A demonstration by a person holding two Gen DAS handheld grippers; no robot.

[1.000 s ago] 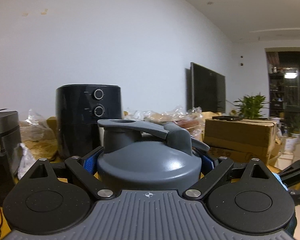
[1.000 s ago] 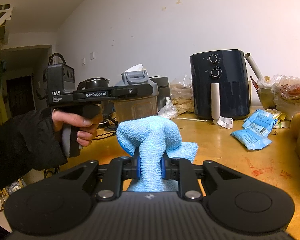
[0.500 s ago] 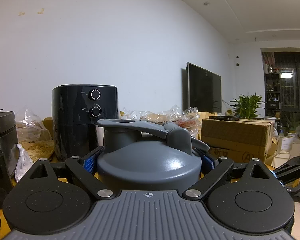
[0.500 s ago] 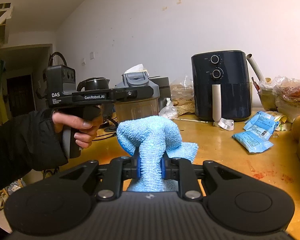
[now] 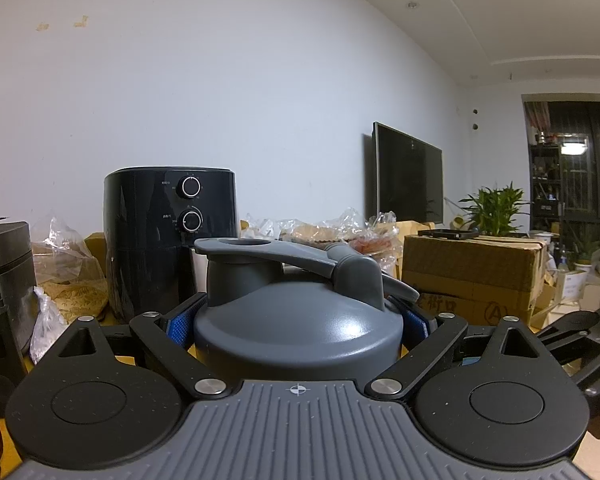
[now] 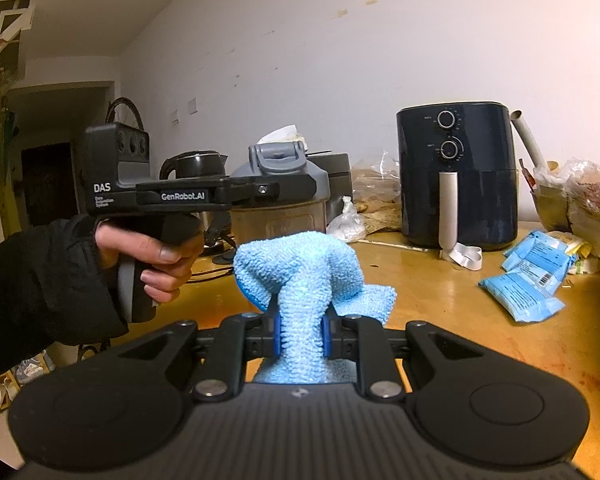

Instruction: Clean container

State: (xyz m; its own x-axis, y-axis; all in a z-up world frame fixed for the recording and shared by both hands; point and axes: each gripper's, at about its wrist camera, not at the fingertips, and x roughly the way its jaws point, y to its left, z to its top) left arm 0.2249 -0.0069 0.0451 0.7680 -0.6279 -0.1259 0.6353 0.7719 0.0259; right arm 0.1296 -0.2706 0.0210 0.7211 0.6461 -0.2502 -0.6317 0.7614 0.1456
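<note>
While the left gripper is clamping its 2 blue pads on the grey-lidded container, the right gripper is pinching a bunched blue cloth tight between its pads. Only the right wrist view is showing the container from outside: it is sitting left of the black air fryer, its flip-top lid above a translucent body, with a hand in a dark sleeve gripping the tool's handle in front of it. The left wrist view alone is taking in a television, a potted plant and a cardboard box, all right of the air fryer. Bare wooden table is lying open in front of the fryer, with blue packets crowding its right side.
</note>
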